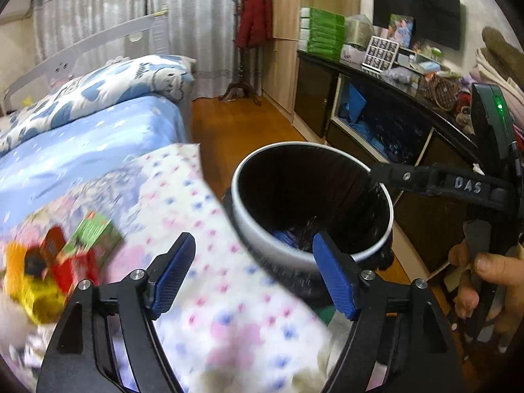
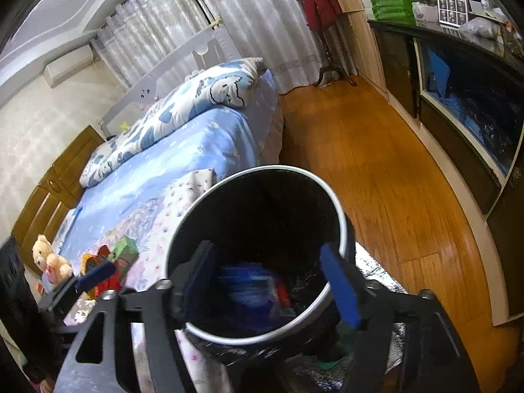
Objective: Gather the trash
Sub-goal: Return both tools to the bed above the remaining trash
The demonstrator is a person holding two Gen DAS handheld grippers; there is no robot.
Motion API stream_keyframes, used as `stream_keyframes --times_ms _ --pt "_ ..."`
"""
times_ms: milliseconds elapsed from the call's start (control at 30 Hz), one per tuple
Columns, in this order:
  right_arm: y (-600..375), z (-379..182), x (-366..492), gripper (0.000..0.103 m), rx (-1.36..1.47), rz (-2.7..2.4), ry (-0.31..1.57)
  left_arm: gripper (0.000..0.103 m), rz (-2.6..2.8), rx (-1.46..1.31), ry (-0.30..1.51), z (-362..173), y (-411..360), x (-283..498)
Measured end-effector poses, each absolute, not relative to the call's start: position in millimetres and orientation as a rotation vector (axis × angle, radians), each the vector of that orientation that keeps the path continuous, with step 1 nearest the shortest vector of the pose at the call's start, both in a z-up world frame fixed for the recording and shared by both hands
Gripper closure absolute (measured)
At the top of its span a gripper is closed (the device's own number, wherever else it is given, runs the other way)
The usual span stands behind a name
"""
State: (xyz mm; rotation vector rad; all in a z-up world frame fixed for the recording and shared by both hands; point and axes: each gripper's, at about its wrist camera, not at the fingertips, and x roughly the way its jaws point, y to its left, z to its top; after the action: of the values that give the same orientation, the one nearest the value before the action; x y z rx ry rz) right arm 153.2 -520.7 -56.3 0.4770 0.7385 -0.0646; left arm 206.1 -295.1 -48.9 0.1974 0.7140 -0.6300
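The left gripper (image 1: pixel 253 273) is spread wide with nothing between its blue pads (image 1: pixel 334 275), hanging over the floral sheet (image 1: pixel 229 294) at the bed's edge, just beside the bin (image 1: pixel 262 232). The right gripper (image 2: pixel 271 281) is likewise wide open and holds nothing; it sits over the bin's (image 2: pixel 340 222) mouth, one pad inside the rim and the other at or just outside it. Down in the black-lined bin lies a blurred blue wrapper (image 2: pixel 249 290) with a bit of red beside it. In the left wrist view the right gripper's black body reaches across the bin's far rim, and the person's hand (image 1: pixel 484 278) grips its handle at the right edge. The bin is round, with a white rim and dark inside, standing on the wooden floor (image 2: pixel 376 170) against the bed (image 2: pixel 183 154). On the floral sheet to the left lies a heap of trash (image 1: pixel 65 255): a green carton (image 1: pixel 95 235), red packets and a yellow wrapper, all blurred. The right wrist view shows the same heap (image 2: pixel 111 258) near the left gripper's tip, with a teddy bear (image 2: pixel 49 255) just beyond it. Farther up the bed lie a blue sheet and a folded quilt (image 2: pixel 183 104) with a blue and white print. Across the floor a dark cabinet (image 1: pixel 376 121) runs along the wall, its top crowded with green boxes (image 1: pixel 324 32) and small items. A red coat (image 1: pixel 253 13) hangs on a stand by the curtains (image 1: pixel 131 9).
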Motion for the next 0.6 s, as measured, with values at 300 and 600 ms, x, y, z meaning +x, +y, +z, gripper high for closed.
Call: stream_keyframes --times_ms 300,600 --pt "-470 -46 135 0.009 0.471 0.010 0.704 0.020 -0.536 0.136 0.685 -49 -224 172" --pt "-414 -51 126 0.007 0.461 0.082 0.721 0.018 -0.438 0.086 0.663 -52 -158 150"
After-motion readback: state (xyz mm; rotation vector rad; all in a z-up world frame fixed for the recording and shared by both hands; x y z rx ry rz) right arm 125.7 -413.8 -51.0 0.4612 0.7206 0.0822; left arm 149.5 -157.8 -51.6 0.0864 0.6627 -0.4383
